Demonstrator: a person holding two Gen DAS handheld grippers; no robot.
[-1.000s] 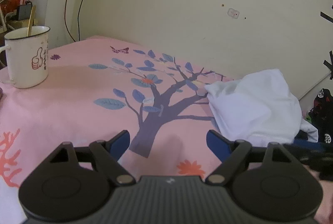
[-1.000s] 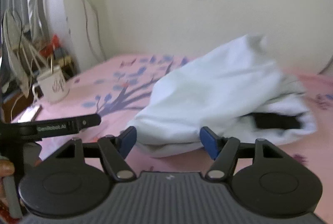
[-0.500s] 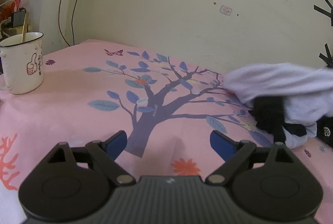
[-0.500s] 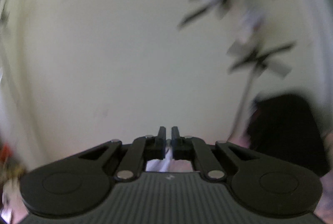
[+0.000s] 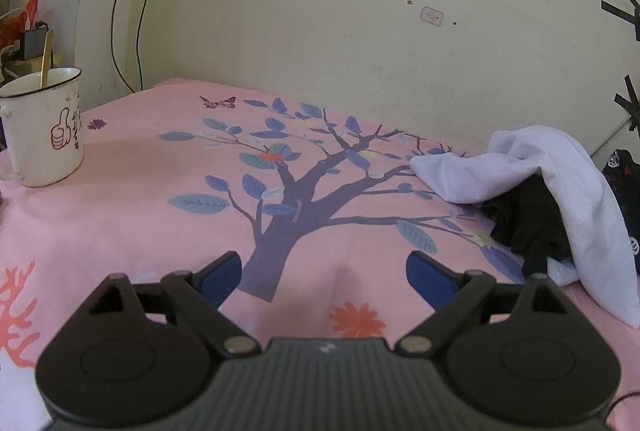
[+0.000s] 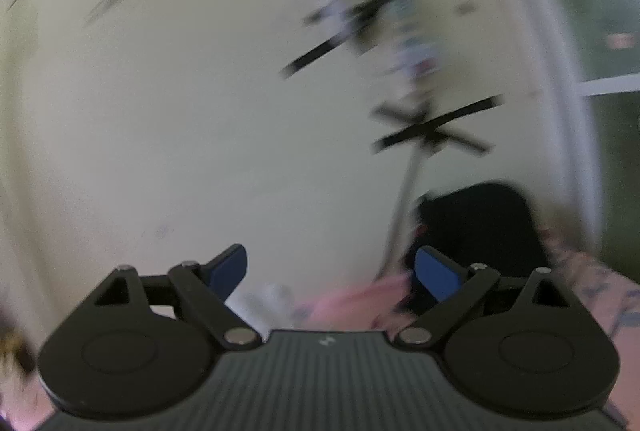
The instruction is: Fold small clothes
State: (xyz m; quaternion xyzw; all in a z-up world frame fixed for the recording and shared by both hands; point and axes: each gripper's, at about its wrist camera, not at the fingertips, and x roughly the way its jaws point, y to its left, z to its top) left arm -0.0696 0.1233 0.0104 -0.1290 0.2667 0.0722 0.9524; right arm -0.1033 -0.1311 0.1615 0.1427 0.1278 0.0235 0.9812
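A crumpled white garment [image 5: 560, 191] lies at the right of the pink tree-print sheet [image 5: 200, 191], draped over a black garment [image 5: 524, 215]. My left gripper [image 5: 324, 273] is open and empty, low over the sheet, to the left of the clothes. My right gripper [image 6: 330, 271] is open and empty, tilted up toward the wall; its view is blurred. A bit of white cloth [image 6: 272, 299] shows below it, and a dark garment [image 6: 480, 227] lies to its right.
A white enamel mug [image 5: 42, 127] with a spoon stands at the left of the sheet. A black patterned garment [image 5: 624, 191] lies at the right edge. The cream wall [image 5: 360, 11] runs behind the bed, with black tape strips [image 6: 432, 131] on it.
The right gripper, shut half a second ago, has opened and still points up at the wall. The white garment has dropped back onto the sheet over the black one. The left gripper barely moved.
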